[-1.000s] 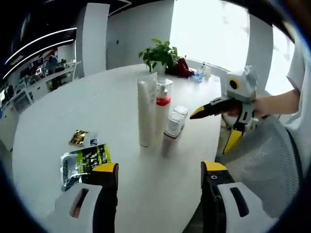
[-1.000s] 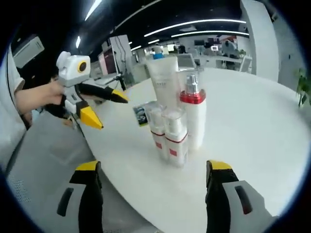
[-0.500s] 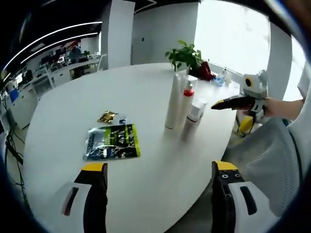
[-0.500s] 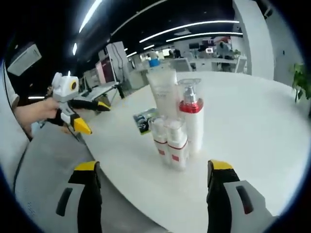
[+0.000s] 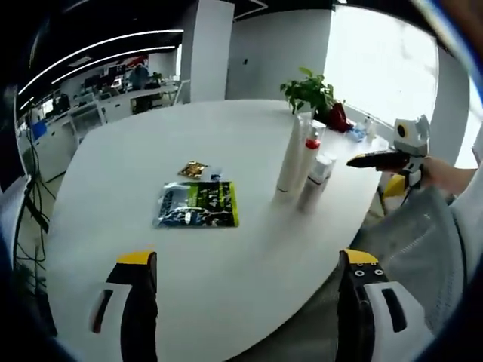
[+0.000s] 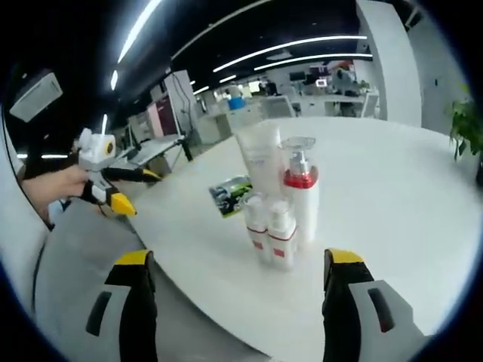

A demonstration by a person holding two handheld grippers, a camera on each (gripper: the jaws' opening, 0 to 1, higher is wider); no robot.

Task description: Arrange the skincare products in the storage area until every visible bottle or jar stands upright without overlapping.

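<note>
upright skincare cluster [image 6: 278,211] is being shown ahead of the empty, spread right claw [image 6: 234,302], the nearer one; left claw [image 5: 245,302], equally spread, is being held farther back along the table [image 5: 136,151].

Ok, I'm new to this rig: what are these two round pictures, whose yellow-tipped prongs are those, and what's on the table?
Each picture comes from a camera riding on a hand-held claw, looking along its prongs. In the left gripper view, the left claw rises from the bottom, open and empty; the right claw shows at the right, held by a hand. The right gripper view shows the right claw's prongs open and empty. On the white table stand a white tube, a red-collared pump bottle and two small bottles, all upright and close together. A green packet and a gold sachet lie flat.
</note>
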